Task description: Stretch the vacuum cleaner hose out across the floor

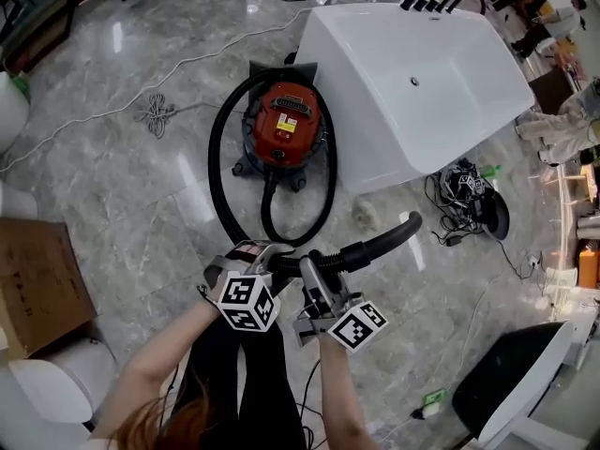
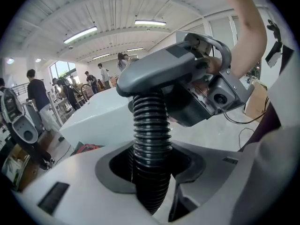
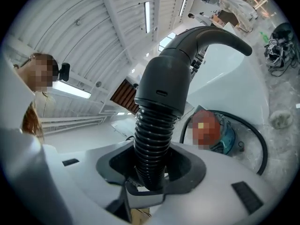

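A red vacuum cleaner (image 1: 284,127) sits on the marble floor with its black ribbed hose (image 1: 217,172) looped around it. Both grippers hold the hose's free end up off the floor, side by side. My left gripper (image 1: 251,268) is shut on the ribbed hose (image 2: 151,144). Just to its right, my right gripper (image 1: 323,272) is shut on the ribbed hose (image 3: 151,151) just below the grey curved handle (image 3: 187,55). The handle's tip (image 1: 410,221) points right in the head view. The right gripper's body (image 2: 206,86) shows in the left gripper view.
A large white bathtub (image 1: 422,82) stands behind the vacuum. A cardboard box (image 1: 37,284) lies at left, a white toilet (image 1: 52,392) at lower left. Tangled cables (image 1: 464,190) lie right of the tub, a white cord (image 1: 159,111) at upper left. People stand in the background (image 2: 37,95).
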Tool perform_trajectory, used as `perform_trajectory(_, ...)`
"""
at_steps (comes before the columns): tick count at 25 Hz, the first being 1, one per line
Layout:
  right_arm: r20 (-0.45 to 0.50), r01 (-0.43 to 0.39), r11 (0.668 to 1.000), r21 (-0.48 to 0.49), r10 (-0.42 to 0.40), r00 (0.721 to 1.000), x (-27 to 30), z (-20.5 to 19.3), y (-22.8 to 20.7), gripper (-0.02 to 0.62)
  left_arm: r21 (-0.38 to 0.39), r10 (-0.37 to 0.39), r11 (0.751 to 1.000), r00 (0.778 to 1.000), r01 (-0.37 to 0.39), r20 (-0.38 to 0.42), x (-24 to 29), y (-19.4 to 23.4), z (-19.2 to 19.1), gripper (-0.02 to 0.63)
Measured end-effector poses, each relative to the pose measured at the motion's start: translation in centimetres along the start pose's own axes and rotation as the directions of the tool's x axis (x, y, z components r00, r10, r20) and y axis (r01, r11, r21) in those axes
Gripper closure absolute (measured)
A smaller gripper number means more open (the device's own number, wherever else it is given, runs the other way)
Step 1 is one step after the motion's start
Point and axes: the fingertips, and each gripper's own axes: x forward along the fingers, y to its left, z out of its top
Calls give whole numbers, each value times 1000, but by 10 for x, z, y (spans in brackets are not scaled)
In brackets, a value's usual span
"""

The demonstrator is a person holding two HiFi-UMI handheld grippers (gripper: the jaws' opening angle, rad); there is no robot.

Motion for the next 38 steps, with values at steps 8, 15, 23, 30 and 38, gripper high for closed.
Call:
perform_trajectory(8,66,-42,998,-50,45,997,6,52,45,413,-24,41,999,997,-39,65,-28,34,49,426)
perform_trajectory(15,109,-63,987,-150,80,991,7,105,88,413,-11,85,996,988,-85,128,-52,59,102,452)
perform_trajectory(23,88,-84,976,-202,103,991,4,132,116,413,-13,118,993,985,-117,127,-68,70,133,459)
perform_trajectory(30,47,-136,960,-246,152,987,6,144,132,413,-57,184,982,972,-178,144,-77,78,149,462)
perform_trajectory(38,-12,-189,930,-314,195,981,24,168,164,413,-118,246,967,952,-227,183,-100,105,170,463)
